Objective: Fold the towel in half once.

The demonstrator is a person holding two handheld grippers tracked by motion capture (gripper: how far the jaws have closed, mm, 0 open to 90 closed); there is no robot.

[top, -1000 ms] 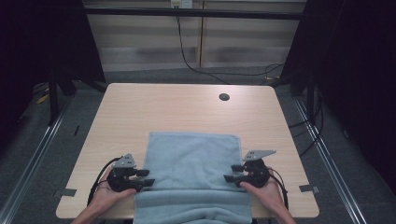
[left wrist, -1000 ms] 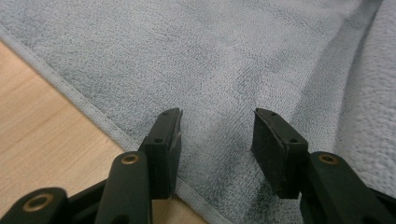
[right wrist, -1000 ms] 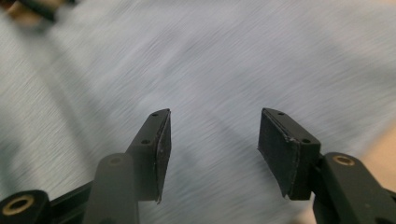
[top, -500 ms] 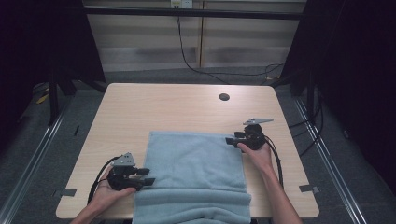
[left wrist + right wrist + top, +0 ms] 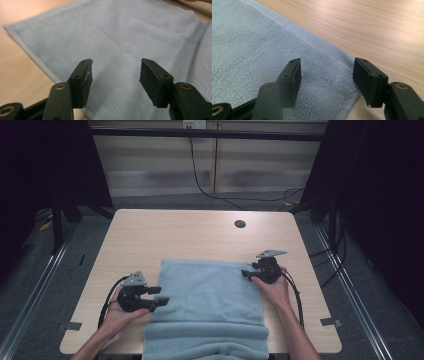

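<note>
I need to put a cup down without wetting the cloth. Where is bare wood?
The far half of the table, beyond the towel up to the round hole, is bare. Narrower side strips are taken by the left gripper and right gripper.

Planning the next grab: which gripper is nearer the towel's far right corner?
Right. The right gripper hangs open at the towel's far right corner; the left gripper is open at the left edge, partway down.

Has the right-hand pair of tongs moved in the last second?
Yes. The right tongs moved up the towel from its near fold to its far right corner, closer to the table's hole.
</note>
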